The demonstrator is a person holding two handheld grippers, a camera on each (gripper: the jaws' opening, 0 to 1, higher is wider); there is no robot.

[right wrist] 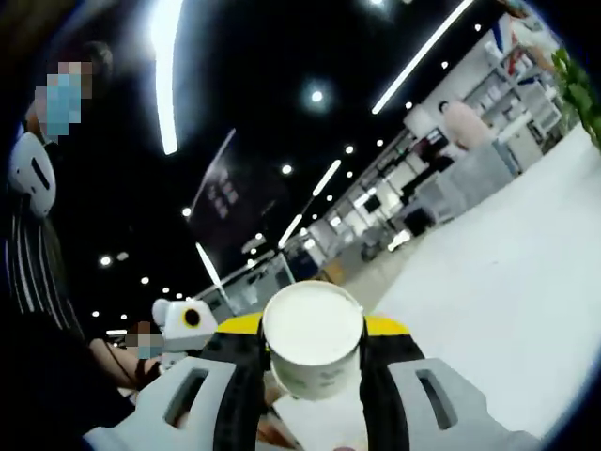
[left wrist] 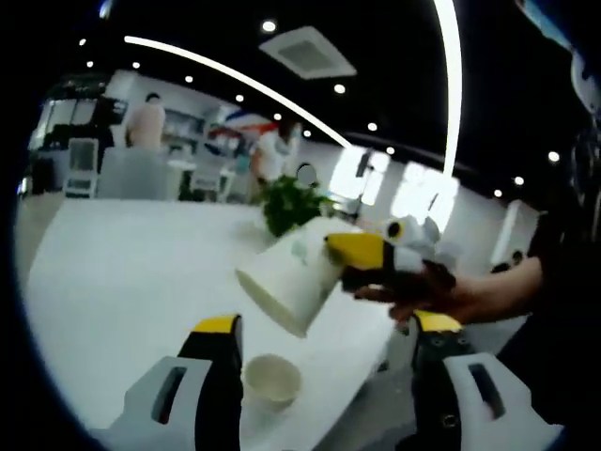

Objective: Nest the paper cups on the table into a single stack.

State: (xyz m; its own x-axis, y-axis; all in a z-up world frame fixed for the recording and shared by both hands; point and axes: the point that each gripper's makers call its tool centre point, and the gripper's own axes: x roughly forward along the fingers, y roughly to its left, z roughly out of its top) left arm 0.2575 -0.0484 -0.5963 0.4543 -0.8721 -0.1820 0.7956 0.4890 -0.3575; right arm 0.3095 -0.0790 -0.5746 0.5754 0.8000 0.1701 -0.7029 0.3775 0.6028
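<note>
In the left gripper view, the left gripper point(left wrist: 324, 352) has its two yellow-tipped jaws spread wide with nothing between them, hanging above the white worktop point(left wrist: 131, 282). A small paper cup point(left wrist: 271, 380) stands upright on the worktop near its front edge, mouth up, just beside the left jaw and inside the open gap. Beyond it, the right gripper point(left wrist: 362, 258) comes in from the right, held in a person's hand point(left wrist: 432, 293), and grips a second paper cup point(left wrist: 289, 275) by its upper part; this cup is in the air, tilted, with its flat base pointing down and to the left, above the standing cup and not touching it. A green potted plant point(left wrist: 289, 202) sits farther back on the worktop, and people stand in the bright room behind. In the right gripper view, the right gripper point(right wrist: 315, 362) has its jaws closed against both sides of the held cup point(right wrist: 313, 338), whose round white base faces the camera. The left gripper point(right wrist: 183, 324) shows low at the left, with the white worktop point(right wrist: 507, 282) stretching away on the right.
</note>
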